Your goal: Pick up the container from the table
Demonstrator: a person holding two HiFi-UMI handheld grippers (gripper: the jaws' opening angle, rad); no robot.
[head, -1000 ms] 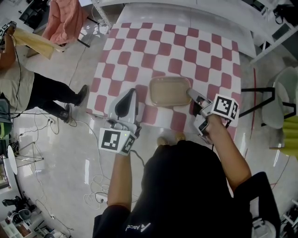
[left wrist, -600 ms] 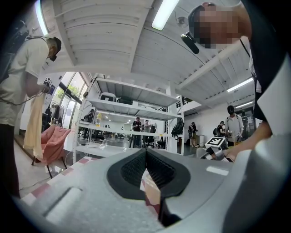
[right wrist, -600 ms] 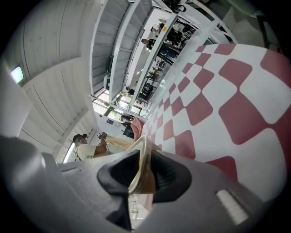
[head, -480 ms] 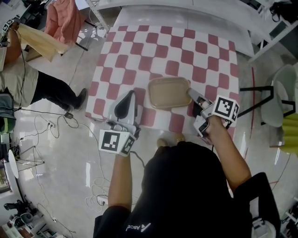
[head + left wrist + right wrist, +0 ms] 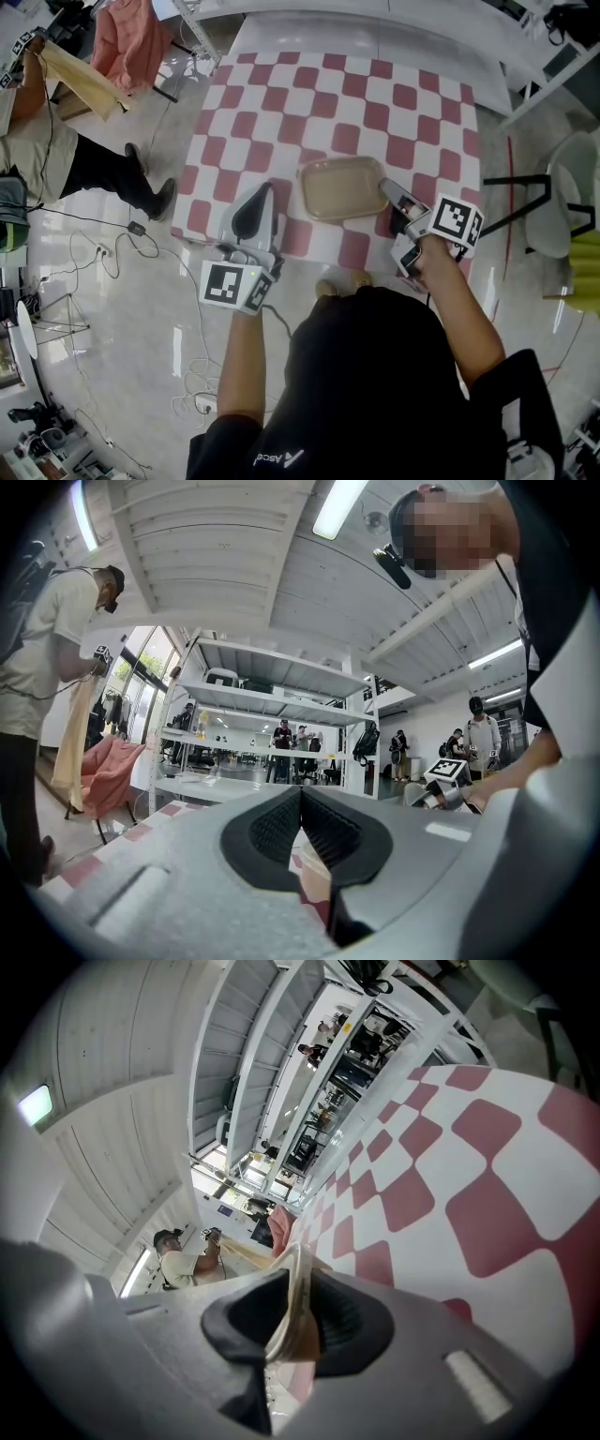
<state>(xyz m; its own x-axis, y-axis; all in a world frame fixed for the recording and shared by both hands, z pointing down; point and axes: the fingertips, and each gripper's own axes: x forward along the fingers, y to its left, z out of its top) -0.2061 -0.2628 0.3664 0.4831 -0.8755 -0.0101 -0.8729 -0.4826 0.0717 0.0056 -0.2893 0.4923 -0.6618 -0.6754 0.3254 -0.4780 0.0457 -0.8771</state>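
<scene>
A shallow beige container [image 5: 340,187] lies on the red-and-white checked table [image 5: 375,103], near its front edge. My right gripper [image 5: 386,187] is at the container's right end. Its jaws are closing with the rim [image 5: 292,1312] between them, and both pads [image 5: 342,1321] lie against that rim. The container still rests flat on the cloth. My left gripper [image 5: 265,185] hovers level just left of the container, apart from it. It is shut, its pads [image 5: 323,832] meeting with nothing between them.
A person [image 5: 56,159] stands on the floor to the left, holding a tan cloth. Cables [image 5: 84,253] trail over the floor there. A pink cloth [image 5: 127,42] hangs over a stand at back left. A chair [image 5: 572,197] stands to the right of the table.
Both grippers and the container have kept their places. The person on the left has shifted their feet.
</scene>
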